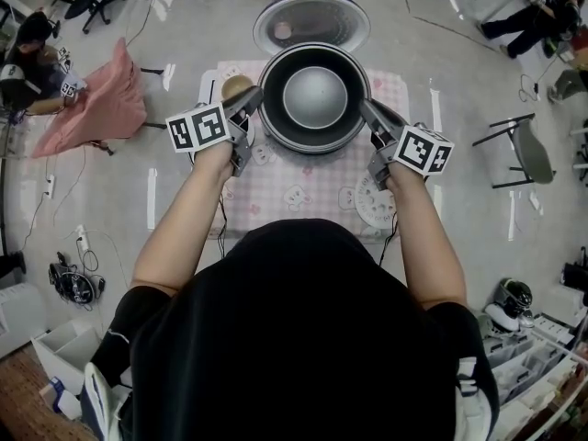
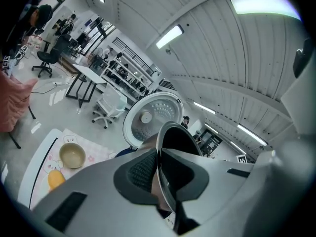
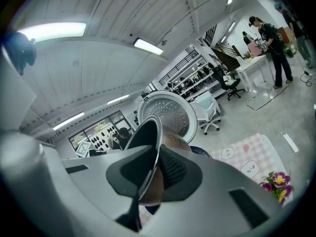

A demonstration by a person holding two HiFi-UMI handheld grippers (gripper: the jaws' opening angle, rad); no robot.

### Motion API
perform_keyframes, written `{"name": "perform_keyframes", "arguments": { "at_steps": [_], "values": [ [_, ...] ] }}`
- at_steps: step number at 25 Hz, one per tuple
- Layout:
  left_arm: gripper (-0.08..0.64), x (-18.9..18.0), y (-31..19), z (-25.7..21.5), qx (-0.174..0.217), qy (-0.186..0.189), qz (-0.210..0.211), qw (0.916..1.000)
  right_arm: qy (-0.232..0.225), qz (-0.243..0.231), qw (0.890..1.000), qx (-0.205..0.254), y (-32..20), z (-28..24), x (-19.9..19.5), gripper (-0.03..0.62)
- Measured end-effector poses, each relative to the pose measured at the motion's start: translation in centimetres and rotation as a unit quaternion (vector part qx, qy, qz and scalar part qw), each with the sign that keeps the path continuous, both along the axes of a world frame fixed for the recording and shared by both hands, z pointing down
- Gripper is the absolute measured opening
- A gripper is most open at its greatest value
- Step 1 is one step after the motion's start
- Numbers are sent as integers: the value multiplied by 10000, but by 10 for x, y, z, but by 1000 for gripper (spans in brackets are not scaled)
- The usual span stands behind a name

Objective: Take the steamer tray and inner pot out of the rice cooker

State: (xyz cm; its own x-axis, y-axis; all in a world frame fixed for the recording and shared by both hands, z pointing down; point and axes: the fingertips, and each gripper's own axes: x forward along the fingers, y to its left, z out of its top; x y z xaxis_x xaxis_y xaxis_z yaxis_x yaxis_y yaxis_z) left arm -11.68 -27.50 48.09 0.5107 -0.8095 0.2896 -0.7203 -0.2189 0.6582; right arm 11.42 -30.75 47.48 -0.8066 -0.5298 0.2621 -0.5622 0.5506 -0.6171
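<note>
The metal inner pot [image 1: 314, 99] hangs over the table, gripped on opposite sides of its rim. My left gripper [image 1: 254, 101] is shut on the left rim, and in the left gripper view the thin rim [image 2: 167, 137] runs between the pads of the left gripper [image 2: 159, 168]. My right gripper [image 1: 368, 115] is shut on the right rim, and the right gripper [image 3: 157, 171] pinches that rim [image 3: 149, 141]. The rice cooker's open lid [image 1: 310, 21] stands behind the pot, and the pot hides the cooker body. A white perforated steamer tray [image 1: 373, 201] lies on the cloth near my right forearm.
A pink checked cloth [image 1: 303, 186] covers the small table. A tan bowl [image 1: 236, 87] sits at its left, with an orange object [image 2: 56, 179] beside it. Artificial flowers [image 3: 276, 181] lie at the right. Chairs, a pink draped stand [image 1: 101, 104] and people surround the table.
</note>
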Motion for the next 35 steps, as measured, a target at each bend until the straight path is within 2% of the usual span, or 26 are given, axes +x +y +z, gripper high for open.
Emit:
{"name": "perform_keyframes", "arguments": {
  "at_steps": [8, 14, 23, 35],
  "values": [
    [43, -2, 8, -21, 168, 10, -59, 9998, 1, -25, 9999, 153, 3, -20, 0, 48],
    [43, -19, 26, -37, 293, 51, -255, 9992, -95, -248, 9991, 332, 16, -42, -21, 48],
    [41, -81, 59, -50, 415, 124, -869, 9953, -243, -817, 9953, 459, 24, -55, -88, 48],
    [41, -136, 111, -46, 353, 102, -1559, 9871, -362, -1534, 9871, 278, 50, -46, -152, 51]
  ]
}}
